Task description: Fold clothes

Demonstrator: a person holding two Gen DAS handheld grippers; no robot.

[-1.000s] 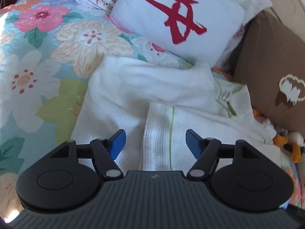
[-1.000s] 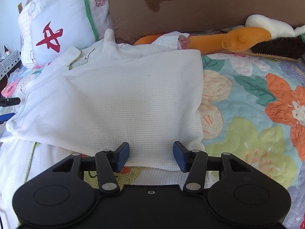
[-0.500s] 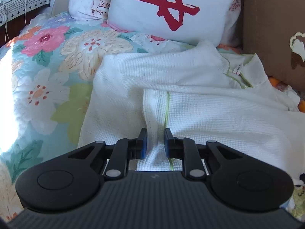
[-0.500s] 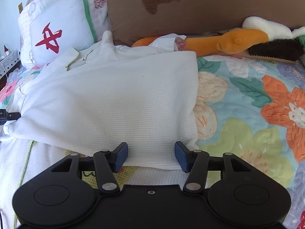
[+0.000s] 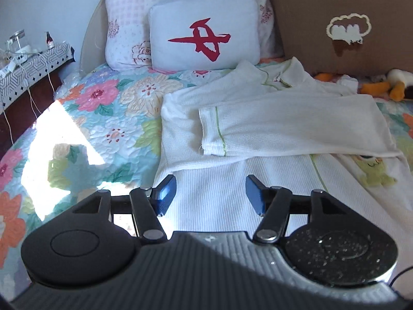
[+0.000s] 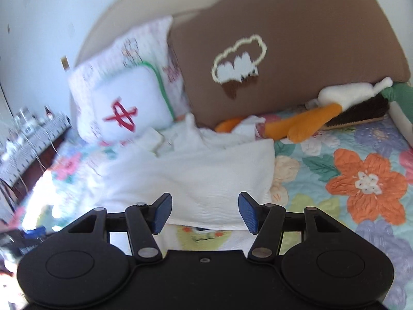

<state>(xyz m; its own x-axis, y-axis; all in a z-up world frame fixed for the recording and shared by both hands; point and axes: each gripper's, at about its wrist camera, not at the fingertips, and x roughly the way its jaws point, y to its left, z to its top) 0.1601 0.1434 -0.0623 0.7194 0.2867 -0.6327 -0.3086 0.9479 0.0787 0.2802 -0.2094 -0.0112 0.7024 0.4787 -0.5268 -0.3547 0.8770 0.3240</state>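
A white waffle-knit top (image 5: 271,129) lies spread on a floral quilt (image 5: 108,118), one green-trimmed sleeve (image 5: 214,134) folded across its body. The left tongs (image 5: 210,195) hang above its hem, jaws opening, gripping nothing. The right tongs (image 6: 204,211) are likewise opening and empty, above what seems the garment's folded edge, blurred.

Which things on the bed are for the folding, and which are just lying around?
For the folding:
white top
its sleeve cuff
left tool, opening, holding nothing

Just lying around:
red-symbol pillow
brown cushion
duck plush
flowered quilt
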